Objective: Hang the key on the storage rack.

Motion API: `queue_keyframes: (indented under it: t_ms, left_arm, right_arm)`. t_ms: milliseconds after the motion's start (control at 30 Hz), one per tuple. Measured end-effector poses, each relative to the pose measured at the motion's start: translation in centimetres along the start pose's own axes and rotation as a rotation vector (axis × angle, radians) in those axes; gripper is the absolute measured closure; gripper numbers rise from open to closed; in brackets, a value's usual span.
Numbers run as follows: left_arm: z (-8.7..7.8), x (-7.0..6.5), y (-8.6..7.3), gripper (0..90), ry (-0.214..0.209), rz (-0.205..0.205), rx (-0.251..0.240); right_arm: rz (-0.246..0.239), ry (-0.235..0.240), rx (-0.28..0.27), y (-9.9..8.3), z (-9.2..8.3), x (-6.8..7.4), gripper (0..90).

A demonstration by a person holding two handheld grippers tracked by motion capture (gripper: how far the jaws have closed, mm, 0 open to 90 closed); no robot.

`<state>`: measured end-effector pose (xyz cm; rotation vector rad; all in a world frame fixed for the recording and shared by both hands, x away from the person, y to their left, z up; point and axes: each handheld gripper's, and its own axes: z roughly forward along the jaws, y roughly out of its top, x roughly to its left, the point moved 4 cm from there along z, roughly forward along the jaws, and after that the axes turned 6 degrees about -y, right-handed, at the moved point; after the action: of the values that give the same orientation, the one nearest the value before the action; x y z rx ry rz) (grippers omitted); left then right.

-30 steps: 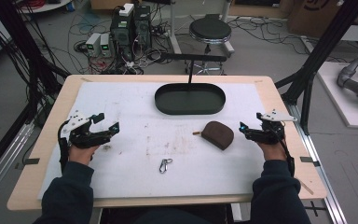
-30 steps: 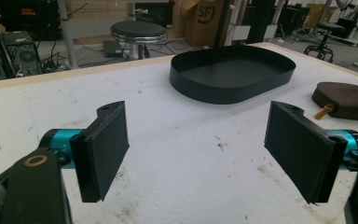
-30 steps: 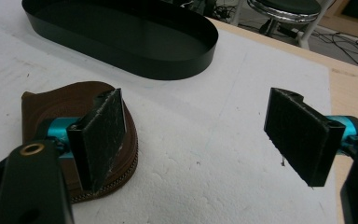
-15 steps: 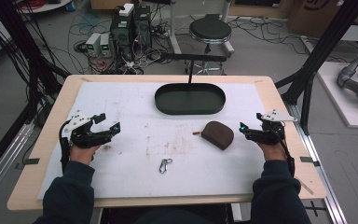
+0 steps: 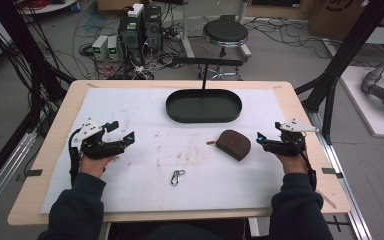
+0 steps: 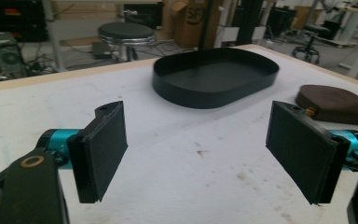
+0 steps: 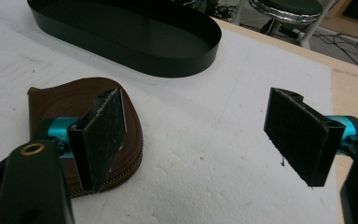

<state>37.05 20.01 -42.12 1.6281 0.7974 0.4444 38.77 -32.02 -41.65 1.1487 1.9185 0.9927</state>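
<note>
The black tray sat at the far middle of the desk, on the white sheet, & everything else can be placed from it. The brown pouch lay just in front of the tray, a bit to the right, flat, w/ its zip edge showing in the right gripper view. A small metal clip lay further in front of the tray, near the middle, well apart from the pouch. The right gripper sat in front & right of the tray, just beside the pouch but not touching it; its jaws were wide & held nothing. The left gripper sat in front & left of the tray, well apart from pouch & clip; its jaws were wide too, nothing in them. Vs. the pics from a sec & half a sec ago, nothing had moved: both hands in the same spots, pouch & clip the same. So prob. the work hadn't begun yet, or the hands were at a pause. My guess: the pouch was the thing to pick up, since the right gripper was nearest to it, & the tray looked like the place to put it. The tray was empty.
</note>
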Motion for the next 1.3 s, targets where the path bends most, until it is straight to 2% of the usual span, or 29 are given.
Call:
queue_keyframes:
  t_ms: [67,100,133,233,500,567,600,633,667,700,867,1067,1100,1167,1200,1300]
  left_arm:
    - [0.6,-0.7,-0.1,20.2,-0.027,0.011,0.021]
    - [0.6,-0.7,-0.1,20.6,-0.027,0.011,0.021]
    - [1.1,-1.5,-0.2,22.9,-0.061,0.023,0.038]
    - [1.8,-2.6,-0.4,28.6,-0.106,0.044,0.059]
    - [3.5,-5.2,-1.2,44.7,-0.248,0.064,0.129]
    - [3.9,-5.9,-1.6,46.9,-0.279,0.082,0.157]
    - [3.9,-5.9,-1.6,47.3,-0.279,0.082,0.157]
    - [4.5,-6.4,-2.0,48.7,-0.307,0.117,0.193]
    - [4.5,-6.4,-2.0,49.7,-0.307,0.117,0.193]
    - [5.0,-6.9,-2.5,50.3,-0.332,0.125,0.223]
    - [5.8,-8.3,-3.3,51.0,-0.402,0.110,0.264]
    - [6.3,-9.6,-3.5,53.5,-0.432,0.115,0.296]
    - [6.7,-10.1,-3.8,53.8,-0.437,0.127,0.324]
    - [6.8,-10.3,-3.9,54.3,-0.442,0.131,0.337]
    - [7.1,-10.7,-4.2,56.0,-0.452,0.144,0.361]
    - [7.3,-11.0,-4.3,56.0,-0.463,0.143,0.372]
  right_arm:
    - [-0.001,-0.003,-0.001,0.0,-0.2,0.1,21.0]
    - [-0.004,-0.004,-0.003,0.0,-0.2,0.1,21.0]
    - [0.000,-0.005,-0.002,0.0,-0.3,0.1,21.0]
    - [-0.004,-0.004,-0.004,0.0,-0.4,0.2,21.0]
    - [-0.011,-0.004,-0.006,-0.1,-0.7,0.2,21.0]
    - [-0.012,-0.002,-0.007,-0.2,-0.6,0.1,21.0]
    - [-0.010,-0.001,-0.003,-0.2,-0.5,0.1,21.0]
    - [-0.010,0.000,-0.001,-0.2,-0.4,0.1,21.0]
    - [-0.009,0.000,0.002,-0.2,-0.3,0.1,21.0]
    - [-0.009,0.001,0.001,-0.2,-0.2,0.0,21.0]
    - [-0.012,0.006,0.008,-0.1,0.5,0.1,21.0]
    - [-0.028,0.016,0.006,0.1,0.7,0.5,21.0]
    - [-0.024,0.015,0.007,0.1,0.6,0.6,21.0]
    - [-0.024,0.013,0.005,0.1,0.6,0.5,21.0]
    - [-0.021,0.012,0.003,0.1,0.5,0.4,21.0]
    - [-0.020,0.013,0.005,0.1,0.5,0.4,21.0]
